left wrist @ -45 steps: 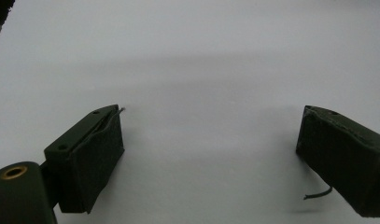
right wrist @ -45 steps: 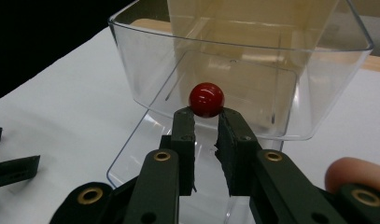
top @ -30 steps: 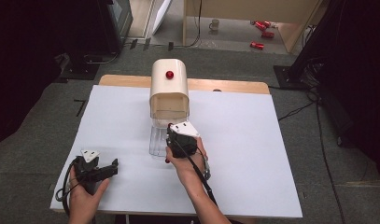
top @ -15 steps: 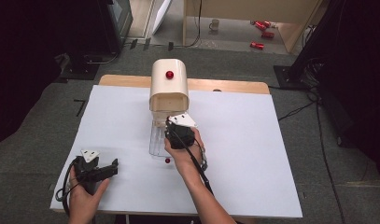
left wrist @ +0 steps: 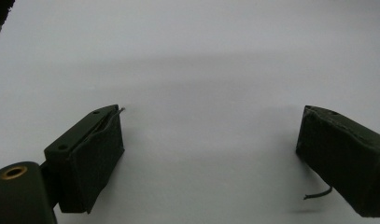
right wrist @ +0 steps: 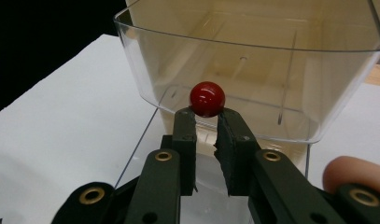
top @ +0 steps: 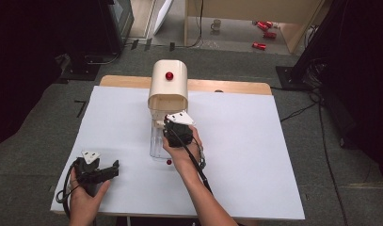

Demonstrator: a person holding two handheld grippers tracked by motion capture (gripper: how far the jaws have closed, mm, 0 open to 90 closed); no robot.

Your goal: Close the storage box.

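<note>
Moving forward since a second ago, the right gripper [top: 168, 126] now sits at the centre of the high view, right at the front of the cream dispenser [top: 168, 89], where before it hung a little nearer the person. The left gripper [top: 115, 168] has stayed where it was, in the lower left of that view, resting on the white table sheet [top: 255, 155].

In the right gripper view, the gripper's two black jaws are nearly closed and pinch a small red ball [right wrist: 207, 98] at their very tips, in the middle of the frame. Just behind the ball is a clear plastic bin [right wrist: 253, 56], open at the top, taking up the upper half of that frame. A clear tray [top: 157, 143] lies on the sheet below the dispenser in the high view.

A second red ball [top: 169, 76] sits on top of the dispenser, upper centre of the high view. A third red ball [top: 169, 162] lies on the sheet just below the tray, beside the person's right wrist.

In the left gripper view, the jaws stand wide apart over bare white sheet, holding nothing.
</note>
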